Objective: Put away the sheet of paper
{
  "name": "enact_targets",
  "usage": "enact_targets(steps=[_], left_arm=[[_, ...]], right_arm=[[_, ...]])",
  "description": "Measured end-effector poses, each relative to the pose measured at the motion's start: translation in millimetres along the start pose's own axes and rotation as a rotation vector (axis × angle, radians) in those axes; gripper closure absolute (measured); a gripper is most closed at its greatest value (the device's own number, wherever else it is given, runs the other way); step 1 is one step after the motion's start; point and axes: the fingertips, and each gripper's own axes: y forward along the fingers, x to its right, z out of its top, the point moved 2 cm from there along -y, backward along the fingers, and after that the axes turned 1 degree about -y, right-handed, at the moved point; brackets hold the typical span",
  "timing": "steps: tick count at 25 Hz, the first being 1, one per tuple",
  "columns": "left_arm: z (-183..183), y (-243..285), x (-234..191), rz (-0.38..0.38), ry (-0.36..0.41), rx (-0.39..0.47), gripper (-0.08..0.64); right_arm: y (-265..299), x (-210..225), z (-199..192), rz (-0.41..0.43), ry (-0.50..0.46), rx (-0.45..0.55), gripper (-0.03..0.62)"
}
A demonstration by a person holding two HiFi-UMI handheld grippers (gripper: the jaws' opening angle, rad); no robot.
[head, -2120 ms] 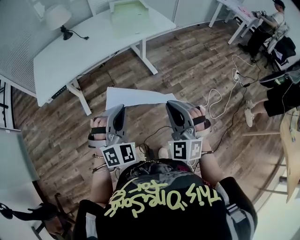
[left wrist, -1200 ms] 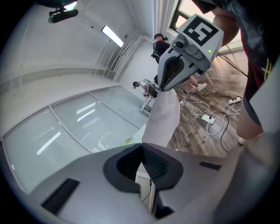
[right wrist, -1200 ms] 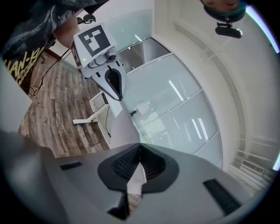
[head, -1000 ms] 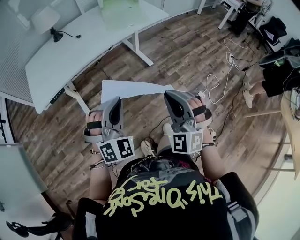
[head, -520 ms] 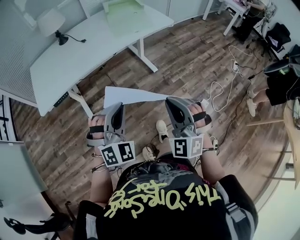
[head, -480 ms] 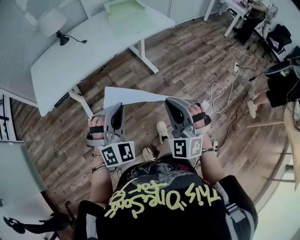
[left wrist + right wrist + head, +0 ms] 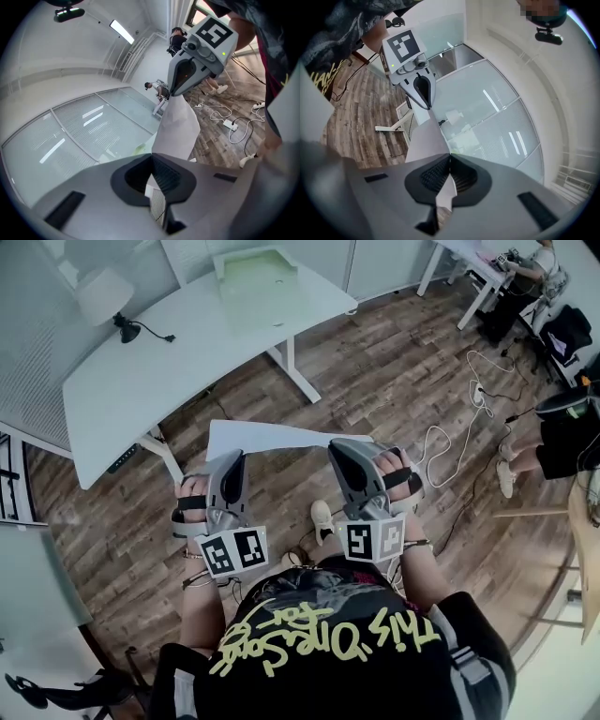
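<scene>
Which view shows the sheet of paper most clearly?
The head view: the sheet appears almost whole, stretched between the left gripper and the right gripper. Each gripper view shows only a narrow part, clamped in its jaws and running to the other gripper.

— What are the jaws doing in the right gripper view?

— The right gripper point(image 7: 450, 157) has its ribbed pads pressed together on the near edge of the sheet of paper point(image 7: 426, 143). A white corner pokes out below them.

— And the far end?

— The sheet runs up and away, narrowing to the tip of the left gripper point(image 7: 425, 105), whose jaws meet on it. Its marker cube point(image 7: 404, 45) sits above, facing the camera.

— Anything behind?

— Wooden floor point(image 7: 351, 122) to the left, with a white desk leg point(image 7: 391, 127) lying across it. To the right, a glass partition point(image 7: 487, 108) with blinds, and a white lamp point(image 7: 453, 115) just past the paper's edge.
</scene>
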Motion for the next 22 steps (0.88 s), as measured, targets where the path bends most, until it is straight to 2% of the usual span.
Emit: enact_targets(steps=[10,22], left_arm=[[-4.5,57.6,-21.3,0.014,-0.009,-0.024,0.554],[7.8,106.0,-42.1,0.043,-0.016,-0.057,0.554]], right_arm=[[57.9,22.4,-27.7,0.021,0.007,0.027,0.584],[100.8,57.2,-55.7,0.031,0.008,0.077,0.584]])
